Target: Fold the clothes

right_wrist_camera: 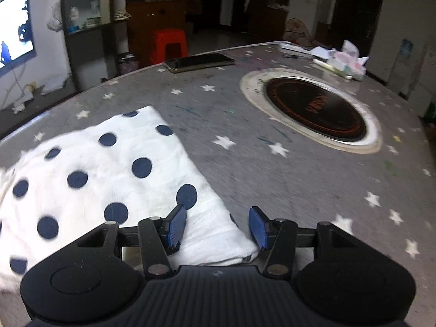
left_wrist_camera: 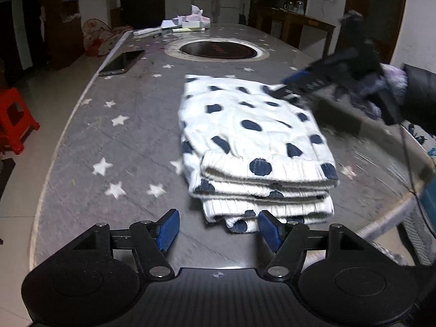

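A white knitted garment with navy dots (left_wrist_camera: 253, 136) lies folded in a thick stack on the grey star-patterned table (left_wrist_camera: 109, 141). My left gripper (left_wrist_camera: 219, 229) is open at the stack's near ribbed edge, and a low corner of fabric reaches in between its blue pads (left_wrist_camera: 169, 230) without being pressed. At the far right corner of the stack, blurred, is my right gripper (left_wrist_camera: 288, 87), held by a hand in a fuzzy purple sleeve (left_wrist_camera: 392, 81). In the right wrist view that gripper (right_wrist_camera: 218, 227) is open, with the garment's (right_wrist_camera: 109, 174) corner lying flat between its pads.
A dark phone (left_wrist_camera: 122, 62) (right_wrist_camera: 200, 62) lies near the table's left edge. A round inset hob (left_wrist_camera: 218, 50) (right_wrist_camera: 316, 111) sits beyond the garment. Papers and tissues (left_wrist_camera: 185, 23) (right_wrist_camera: 343, 60) clutter the far end. A red stool (left_wrist_camera: 13, 120) stands on the floor.
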`<action>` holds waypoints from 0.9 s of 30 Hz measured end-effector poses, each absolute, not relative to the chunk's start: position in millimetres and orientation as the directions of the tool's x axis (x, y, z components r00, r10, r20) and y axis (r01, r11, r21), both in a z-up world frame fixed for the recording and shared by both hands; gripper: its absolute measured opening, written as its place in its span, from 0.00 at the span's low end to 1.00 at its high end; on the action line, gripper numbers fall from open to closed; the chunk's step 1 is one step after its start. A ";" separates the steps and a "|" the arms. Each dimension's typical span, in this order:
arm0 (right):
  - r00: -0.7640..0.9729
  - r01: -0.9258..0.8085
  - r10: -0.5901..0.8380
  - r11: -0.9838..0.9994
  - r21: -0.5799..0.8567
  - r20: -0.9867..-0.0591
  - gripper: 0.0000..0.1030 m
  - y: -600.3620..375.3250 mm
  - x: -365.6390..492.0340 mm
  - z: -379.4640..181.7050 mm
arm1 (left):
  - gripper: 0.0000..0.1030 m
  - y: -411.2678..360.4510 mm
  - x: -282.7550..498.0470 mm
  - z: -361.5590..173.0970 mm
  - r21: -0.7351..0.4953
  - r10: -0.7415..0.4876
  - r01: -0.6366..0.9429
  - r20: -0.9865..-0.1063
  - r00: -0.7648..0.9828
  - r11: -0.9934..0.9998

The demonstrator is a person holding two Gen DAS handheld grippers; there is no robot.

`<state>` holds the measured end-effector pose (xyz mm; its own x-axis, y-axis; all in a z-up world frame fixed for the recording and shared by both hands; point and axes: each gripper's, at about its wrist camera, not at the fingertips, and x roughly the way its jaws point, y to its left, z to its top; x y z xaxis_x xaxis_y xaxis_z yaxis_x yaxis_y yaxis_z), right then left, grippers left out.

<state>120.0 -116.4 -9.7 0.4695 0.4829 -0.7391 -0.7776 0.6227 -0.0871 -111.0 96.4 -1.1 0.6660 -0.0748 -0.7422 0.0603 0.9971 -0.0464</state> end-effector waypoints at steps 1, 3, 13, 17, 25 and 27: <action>0.485 -0.768 0.469 0.632 -0.103 -0.738 0.50 -120.2 118.3 -9.5 | 0.66 98.6 -106.0 -1.1 -0.045 -0.068 0.052 -0.740 0.669 0.998; 0.516 -0.747 0.440 0.651 -0.135 -0.735 0.50 -128.5 113.6 -9.2 | 0.66 102.7 -95.2 -1.6 -0.042 -0.062 0.045 -0.736 0.675 0.998; 0.610 -0.614 0.322 0.769 -0.175 -0.724 0.51 -186.9 81.0 -7.4 | 0.66 110.4 -34.3 -4.7 0.005 -0.040 0.062 -0.715 0.698 0.998; 0.623 -0.569 0.293 0.806 -0.163 -0.725 0.51 -207.3 64.8 -6.8 | 0.65 106.9 -12.6 -6.8 0.006 -0.058 0.088 -0.711 0.701 0.996; 0.635 -0.505 0.263 0.853 -0.133 -0.726 0.52 -230.8 45.3 -4.6 | 0.64 94.6 21.2 -8.1 0.014 -0.089 0.140 -0.705 0.704 0.990; 0.636 -0.504 0.271 0.855 -0.123 -0.723 0.52 -231.6 45.8 -1.2 | 0.64 95.1 21.8 -7.9 0.018 -0.087 0.141 -0.705 0.704 0.990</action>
<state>45.8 -231.6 -1.2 0.6361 0.2708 -0.7225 -0.5040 0.8549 -0.1233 21.8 95.1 -7.9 0.7039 -0.0872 -0.7049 0.1406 0.9899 0.0180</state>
